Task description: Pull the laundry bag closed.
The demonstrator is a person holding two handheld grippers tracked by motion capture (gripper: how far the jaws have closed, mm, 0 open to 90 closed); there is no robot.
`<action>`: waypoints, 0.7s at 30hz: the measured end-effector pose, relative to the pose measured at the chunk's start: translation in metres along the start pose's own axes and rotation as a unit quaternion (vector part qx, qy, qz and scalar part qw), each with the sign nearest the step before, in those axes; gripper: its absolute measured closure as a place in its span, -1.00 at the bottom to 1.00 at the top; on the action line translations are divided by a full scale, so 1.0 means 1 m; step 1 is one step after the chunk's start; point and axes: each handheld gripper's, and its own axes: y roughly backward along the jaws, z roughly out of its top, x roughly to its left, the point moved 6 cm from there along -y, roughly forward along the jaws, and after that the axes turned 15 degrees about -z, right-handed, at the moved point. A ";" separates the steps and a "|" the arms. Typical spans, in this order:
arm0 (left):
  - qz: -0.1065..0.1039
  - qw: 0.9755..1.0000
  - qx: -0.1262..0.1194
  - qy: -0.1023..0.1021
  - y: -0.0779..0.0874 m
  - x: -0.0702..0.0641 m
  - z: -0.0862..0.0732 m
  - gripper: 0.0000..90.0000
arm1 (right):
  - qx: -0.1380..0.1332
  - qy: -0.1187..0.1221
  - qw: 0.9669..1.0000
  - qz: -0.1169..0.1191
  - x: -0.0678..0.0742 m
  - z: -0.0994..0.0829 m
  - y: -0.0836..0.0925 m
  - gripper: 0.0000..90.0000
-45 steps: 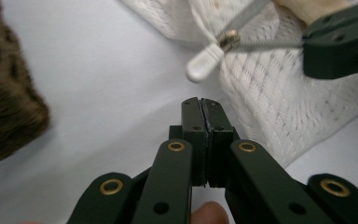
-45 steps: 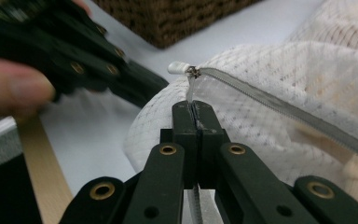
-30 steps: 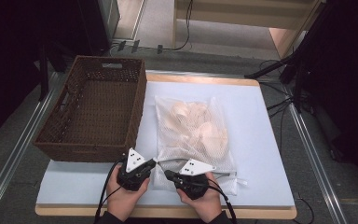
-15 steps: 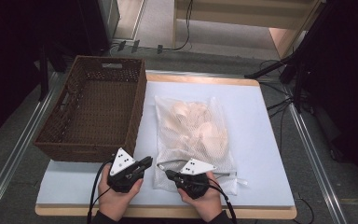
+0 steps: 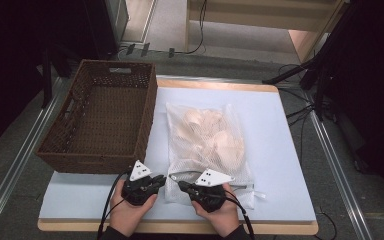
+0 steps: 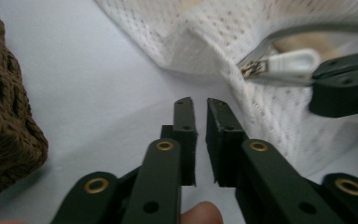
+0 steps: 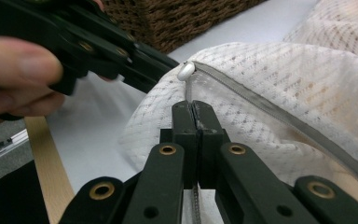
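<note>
Right gripper [image 5: 181,185] clamped on the mesh bag [image 5: 211,150] beside its zipper pull [image 7: 186,71], near the table's [image 5: 280,150] six o'clock edge. Left gripper [image 6: 197,104] at nine o'clock of it, jaws just opening to a narrow gap, nothing between them, just beside the bag. Wicker basket [image 5: 100,120] at ten o'clock.

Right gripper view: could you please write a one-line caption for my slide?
Right hand-held gripper shut on the zipper edge of a white mesh laundry bag, with the white zipper pull just beyond.
</note>
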 end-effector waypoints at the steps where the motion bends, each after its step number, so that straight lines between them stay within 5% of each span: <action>1: -0.015 1.000 -0.007 0.001 0.003 -0.002 0.001 0.76 | 0.001 -0.001 1.000 0.000 -0.001 -0.001 0.000 1.00; 5: -0.068 0.997 -0.025 -0.003 0.010 -0.010 0.006 0.54 | 0.000 0.002 1.000 -0.004 -0.003 -0.001 0.000 1.00; 8: -0.096 0.995 -0.013 0.005 0.007 -0.014 0.005 0.31 | 0.003 0.001 1.000 -0.004 -0.003 -0.001 0.000 1.00; 12: -0.074 0.997 0.026 0.025 -0.007 -0.005 -0.001 0.20 | 0.003 0.003 1.000 -0.005 -0.002 -0.002 -0.001 1.00; 15: -0.077 0.996 0.026 0.031 -0.012 0.001 0.000 0.34 | 0.006 0.004 1.000 -0.002 -0.001 -0.003 -0.002 1.00; 19: -0.079 0.997 0.021 0.010 -0.014 0.000 0.003 0.85 | 0.016 0.001 1.000 0.002 -0.003 -0.005 -0.004 0.96; 21: -0.065 0.997 0.026 -0.012 -0.013 -0.003 0.003 0.94 | 0.013 -0.014 1.000 0.002 -0.005 -0.004 -0.004 0.66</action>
